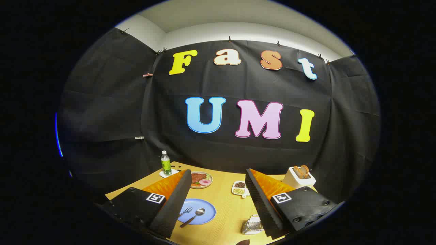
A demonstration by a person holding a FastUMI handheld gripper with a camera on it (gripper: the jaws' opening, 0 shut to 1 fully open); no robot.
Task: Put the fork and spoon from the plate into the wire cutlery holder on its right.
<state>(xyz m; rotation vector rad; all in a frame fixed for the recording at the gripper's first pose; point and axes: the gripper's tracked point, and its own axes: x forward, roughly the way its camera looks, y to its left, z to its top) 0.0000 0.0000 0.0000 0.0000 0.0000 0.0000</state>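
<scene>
A blue plate [206, 214] lies on the wooden table [224, 200], just inside my left finger. On it rest a fork [185, 211], partly hidden by that finger, and a spoon [194, 216] with its bowl pointing away. The wire cutlery holder [252, 225] stands to the plate's right, half covered by my right finger [260, 200]. My gripper [218, 177] is open, high above the table, with nothing between its fingers.
Beyond the fingers sit a plate of food [201, 179], a green bottle [166, 164] on a coaster, a small white dish of beans [239, 188] and a white toaster [299, 177] with bread. The black cloth wall closes the back.
</scene>
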